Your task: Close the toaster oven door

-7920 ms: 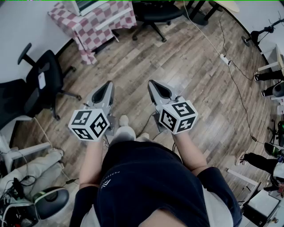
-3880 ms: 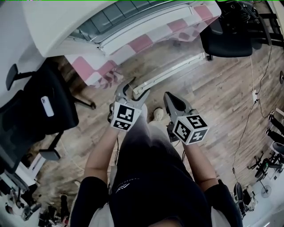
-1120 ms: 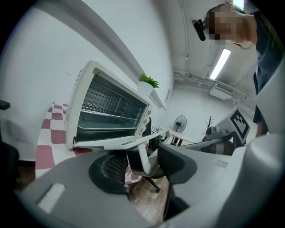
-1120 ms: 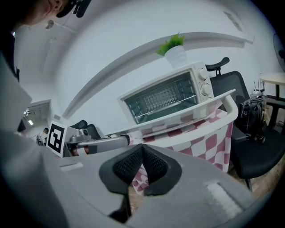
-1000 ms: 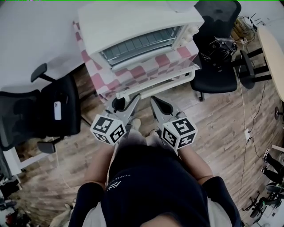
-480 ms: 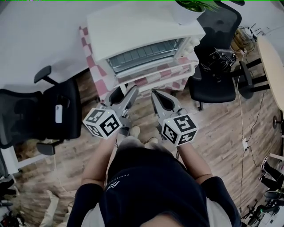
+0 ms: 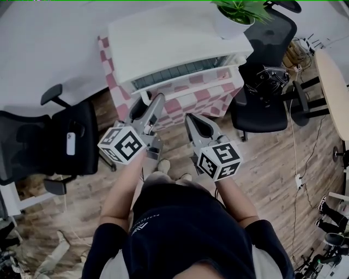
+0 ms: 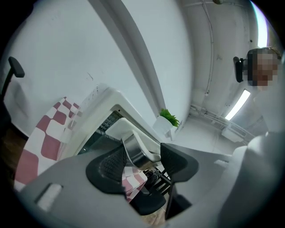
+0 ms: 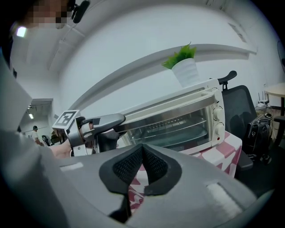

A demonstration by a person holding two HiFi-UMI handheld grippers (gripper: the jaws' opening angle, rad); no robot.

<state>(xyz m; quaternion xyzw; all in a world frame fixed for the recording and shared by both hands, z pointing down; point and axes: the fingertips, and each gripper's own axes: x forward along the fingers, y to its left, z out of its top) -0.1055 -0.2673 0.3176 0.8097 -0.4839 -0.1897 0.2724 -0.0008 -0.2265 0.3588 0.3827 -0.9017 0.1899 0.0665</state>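
Note:
The white toaster oven point(image 7: 174, 43) stands on a table with a pink-and-white checked cloth point(image 7: 191, 101). Its glass door point(image 9: 173, 122) is swung up almost against the oven front. My left gripper point(image 7: 148, 106) is at the door's left end. The metal end of the door handle point(image 8: 133, 149) sits between its jaws, close against one pad point(image 8: 111, 164). These jaws have just been opening and stand wide around the handle. From the right gripper view, the left gripper point(image 9: 118, 127) reaches over the door's top corner. My right gripper point(image 7: 197, 126) hangs shut and empty below the oven front, its closed tips point(image 9: 142, 164) pointing at the door.
A potted green plant point(image 7: 234, 16) stands on the oven's top right corner. A black office chair point(image 7: 49, 141) is to the left of the table and another point(image 7: 262, 103) to the right. Wooden floor lies underneath, and a round table edge point(image 7: 332, 92) is at far right.
The oven door has swung up from hanging open to nearly closed. My left gripper rose and moved toward the oven with the handle. The right gripper rose a little.

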